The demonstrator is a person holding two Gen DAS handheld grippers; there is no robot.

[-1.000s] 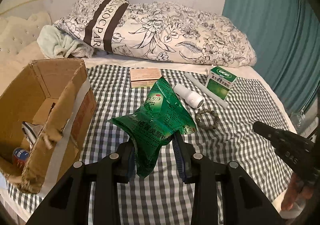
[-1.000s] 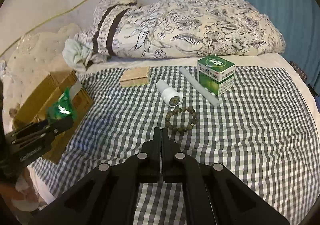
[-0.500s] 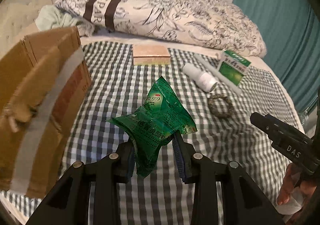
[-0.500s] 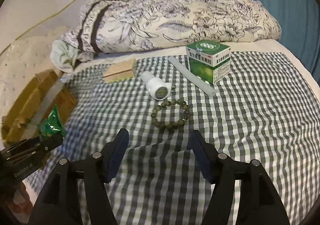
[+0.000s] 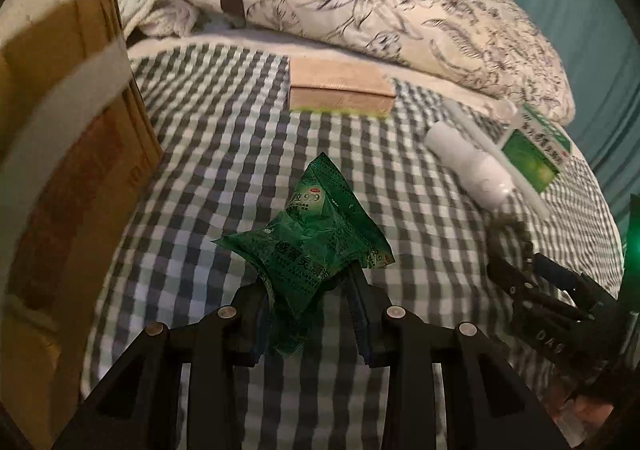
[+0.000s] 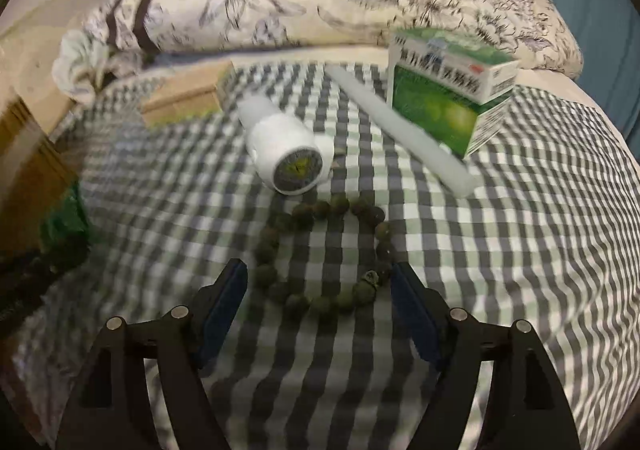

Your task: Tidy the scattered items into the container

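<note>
Bead bracelet [image 6: 326, 256] between spread right tool [image 6: 318, 292] fingers

Glossy crinkled plastic sachet [image 5: 316, 246], matt cardboard box [image 5: 60, 154], woven checked cloth [image 6: 520, 250]

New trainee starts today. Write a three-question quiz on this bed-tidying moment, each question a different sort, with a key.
1. True or false: the left gripper is shut on the green sachet.
2. The open right gripper straddles which item? A) white bottle B) bead bracelet C) green medicine box
3. Fill in: the sachet belongs in the cardboard ____ on the left.

Key: 1 true; 2 B; 3 box.
</note>
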